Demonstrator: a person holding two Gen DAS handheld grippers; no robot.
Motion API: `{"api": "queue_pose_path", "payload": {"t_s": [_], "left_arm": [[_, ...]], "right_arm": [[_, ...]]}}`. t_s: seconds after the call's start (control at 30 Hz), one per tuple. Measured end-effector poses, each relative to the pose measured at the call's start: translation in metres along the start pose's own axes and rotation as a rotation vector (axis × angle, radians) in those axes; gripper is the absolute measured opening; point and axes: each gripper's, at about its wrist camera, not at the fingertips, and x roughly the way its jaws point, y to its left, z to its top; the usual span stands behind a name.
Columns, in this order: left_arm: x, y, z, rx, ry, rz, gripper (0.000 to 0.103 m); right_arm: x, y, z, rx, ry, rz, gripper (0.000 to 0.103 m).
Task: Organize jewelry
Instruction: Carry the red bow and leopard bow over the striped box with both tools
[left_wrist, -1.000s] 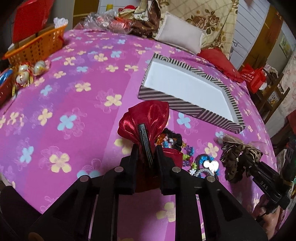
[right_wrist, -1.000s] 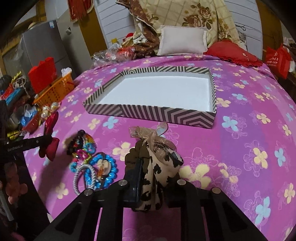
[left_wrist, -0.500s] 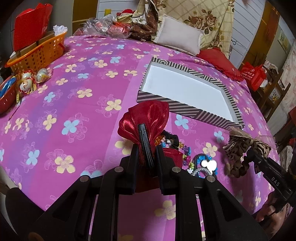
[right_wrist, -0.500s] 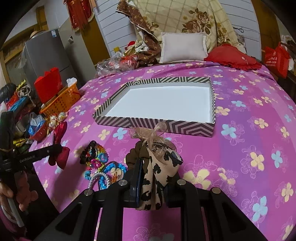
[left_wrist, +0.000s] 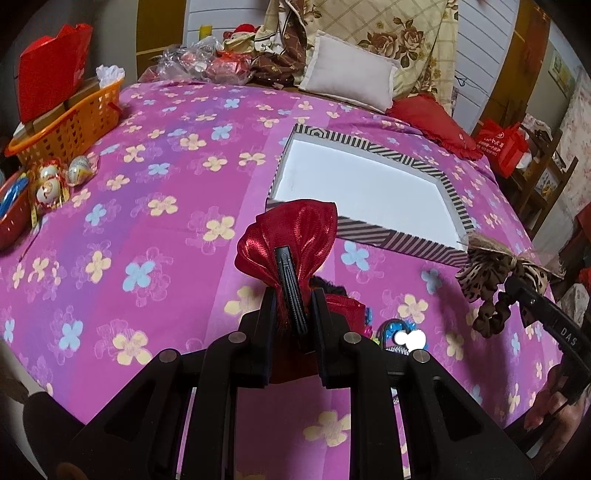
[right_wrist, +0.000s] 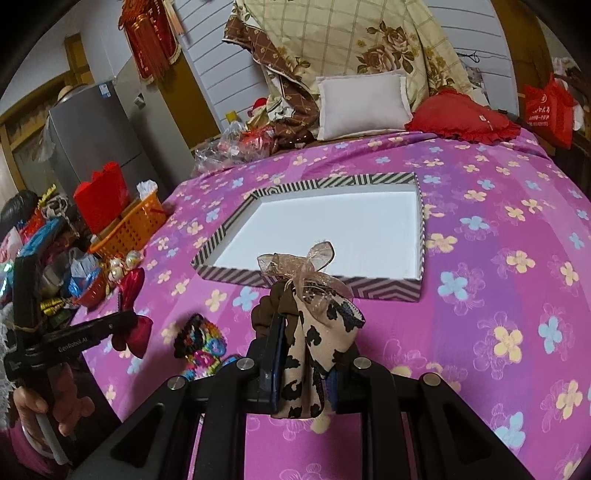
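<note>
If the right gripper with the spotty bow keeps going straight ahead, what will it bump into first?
Probably the striped box. The right gripper, shut on the leopard bow, points at the box's near wall, with only bedspread between. Depth is hard to judge here.

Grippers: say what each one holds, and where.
Left gripper pinches the red bow at its knot; right gripper clamps the leopard bow across its lower half.

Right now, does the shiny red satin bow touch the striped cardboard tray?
Apart. In the right wrist view, the red satin bow hangs in the left tongs well to the left of the striped tray, with pink bedcover between them.
</note>
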Motion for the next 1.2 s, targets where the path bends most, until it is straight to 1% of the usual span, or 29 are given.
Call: {"api": "queue_pose_path", "payload": {"t_s": [0.23,0.57,0.77,1.0,1.1,1.2], "left_arm": [[-0.001,-0.003,0.008,0.002,-0.010,-0.004,0.017],[0.009,0.000,0.002,-0.010,0.022,0.000,0.017],[0.011,0.001,0.004,-0.008,0.022,0.004,0.017],[0.016,-0.007,0.018,0.018,0.025,0.005,0.017],[0.021,-0.014,0.032,0.042,0.019,0.013,0.017],[0.029,-0.021,0.050,0.054,0.020,0.006,0.017]], "right_arm": [[0.000,-0.006,0.011,0.040,0.005,0.068,0.018],[0.010,-0.013,-0.005,0.096,0.062,0.121,0.018],[0.011,-0.018,-0.005,0.113,0.068,0.137,0.018],[0.012,-0.014,0.012,0.087,0.048,0.123,0.018],[0.015,-0.012,0.025,0.067,0.034,0.115,0.018],[0.019,-0.015,0.042,0.061,0.014,0.101,0.018]]}}
